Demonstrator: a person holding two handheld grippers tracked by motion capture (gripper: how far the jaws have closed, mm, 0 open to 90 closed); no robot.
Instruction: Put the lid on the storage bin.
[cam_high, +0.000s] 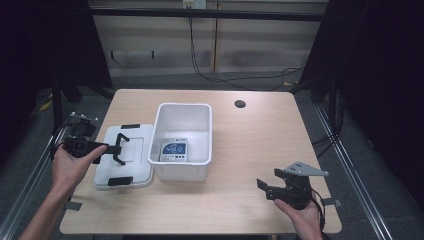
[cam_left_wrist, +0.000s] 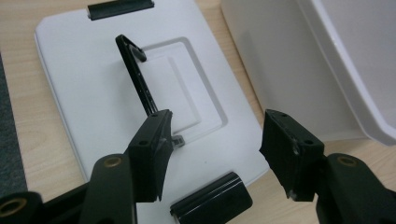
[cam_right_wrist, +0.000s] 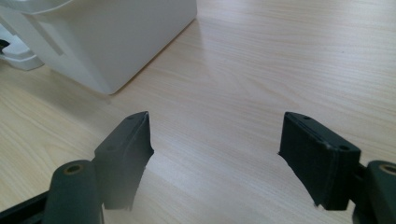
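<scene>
A white plastic bin (cam_high: 200, 117) stands at the table's middle with a blue-and-white packet (cam_high: 174, 150) lying on its floor. Its white lid (cam_high: 137, 167) lies flat on the table just to its left, with black clips (cam_high: 120, 181) at both ends. A thin black handle (cam_left_wrist: 135, 74) stands up from the lid's (cam_left_wrist: 74, 70) centre panel. My left gripper (cam_high: 121, 149) hovers open over the lid; in the left gripper view it (cam_left_wrist: 217, 140) has one jaw close beside the handle's base, holding nothing. My right gripper (cam_high: 267, 180) is open over bare table at the front right, empty (cam_right_wrist: 215, 144).
The bin's outer wall (cam_left_wrist: 289, 60) rises just right of the lid, and its corner (cam_right_wrist: 116, 37) lies ahead and left of my right gripper. The wooden table (cam_high: 250, 145) has a round cable hole (cam_high: 240, 104) at the back. Dark floor and metal rails border the table.
</scene>
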